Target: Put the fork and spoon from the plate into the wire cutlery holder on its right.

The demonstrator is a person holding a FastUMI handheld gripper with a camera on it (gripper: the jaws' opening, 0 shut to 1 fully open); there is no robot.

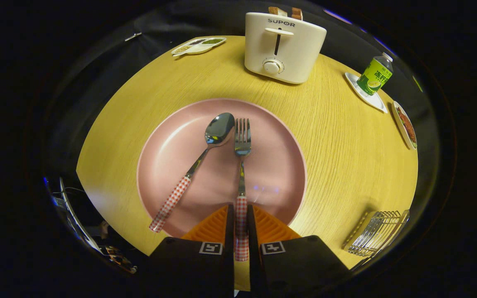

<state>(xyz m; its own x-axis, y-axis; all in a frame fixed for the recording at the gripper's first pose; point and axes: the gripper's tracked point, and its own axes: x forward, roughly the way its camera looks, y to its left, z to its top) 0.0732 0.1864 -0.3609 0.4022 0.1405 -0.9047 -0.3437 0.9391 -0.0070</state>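
A pink plate [280,174] lies on the yellow wooden table just ahead of my fingers. On it rest a spoon [199,163] and a fork [242,165], both with red-and-white checked handles. The spoon lies slanted to the left of the fork, its handle end over the plate's near rim. The fork points straight away from me, and its checked handle runs between my two fingers. My gripper [241,219] is shut on that handle, both pads pressing its sides. The wire cutlery holder [378,232] stands on the table to the right of the plate, near the table's edge.
A white toaster [282,47] with bread slices stands beyond the plate. A green bottle [374,75] on a white coaster and a dish of food [405,124] sit at the far right. A divided white dish [198,45] lies at the far left. Bare table surrounds the plate.
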